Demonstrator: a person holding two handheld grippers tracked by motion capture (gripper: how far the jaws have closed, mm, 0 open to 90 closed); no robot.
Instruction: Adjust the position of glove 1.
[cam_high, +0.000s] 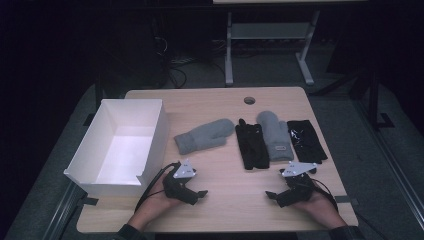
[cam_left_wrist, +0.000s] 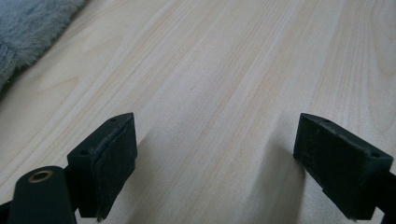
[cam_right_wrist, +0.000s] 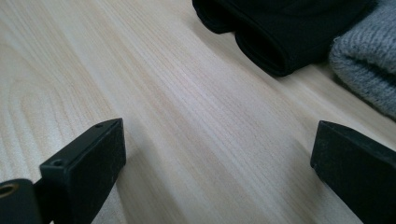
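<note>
Gloves and mittens lie in a row on the wooden table (cam_high: 220, 197), ahead of both tongs, and a white box (cam_high: 150, 150) stands open just to the left of the left tongs (cam_high: 200, 194). It seems the work is to bring these gloves into the box, and no piece is taken yet.

Both tongs rest low near the front edge of the table, tips turned toward each other. The left tongs are spread apart with only bare wood between the jaws; the right tongs (cam_high: 271, 195) are also apart and hold nothing.

Nearest to the left tongs is the grey mitten (cam_high: 205, 136), lying across, a little ahead and slightly to the right. Its fuzzy edge shows at the upper left corner of the left gripper view (cam_left_wrist: 28, 32). Ahead of the right tongs lie a black glove (cam_high: 251, 145), then a second grey mitten (cam_high: 274, 136) touching it, then another black glove (cam_high: 306, 141) at the far right.

To do this step well, I would move the left tongs forward to the cuff end of the first mitten, lower the jaws around one thick fold, and close firmly, because soft knit slips easily. The right tongs should choose the black glove by its near end (cam_right_wrist: 280, 42), not the seam between two pieces, otherwise both may lift together.
</note>
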